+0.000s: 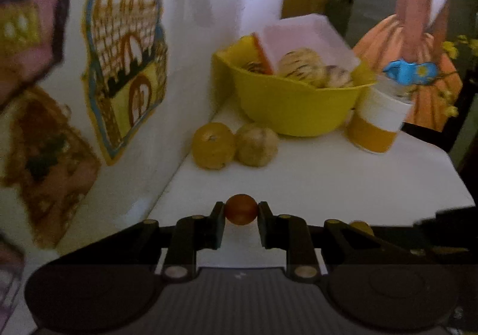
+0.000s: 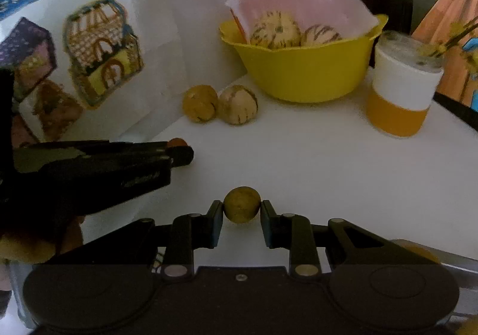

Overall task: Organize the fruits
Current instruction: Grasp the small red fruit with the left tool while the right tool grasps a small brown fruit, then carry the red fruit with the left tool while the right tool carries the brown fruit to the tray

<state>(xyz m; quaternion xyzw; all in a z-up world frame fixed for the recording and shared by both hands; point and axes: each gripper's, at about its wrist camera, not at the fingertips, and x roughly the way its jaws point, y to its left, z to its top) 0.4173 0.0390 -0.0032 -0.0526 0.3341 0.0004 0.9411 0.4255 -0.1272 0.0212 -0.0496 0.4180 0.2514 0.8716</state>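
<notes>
The left gripper is clenched on a small round reddish-orange fruit, pinched at its widest girth so it cannot roll free; the right gripper grips a small round yellow-brown fruit the same way. Both face the yellow plastic bowl at the back of the white bench, probably their destination. Two larger round fruits lie touching just before the bowl, apparently awaiting collection

White table (bowl, cup, fruits)
</notes>
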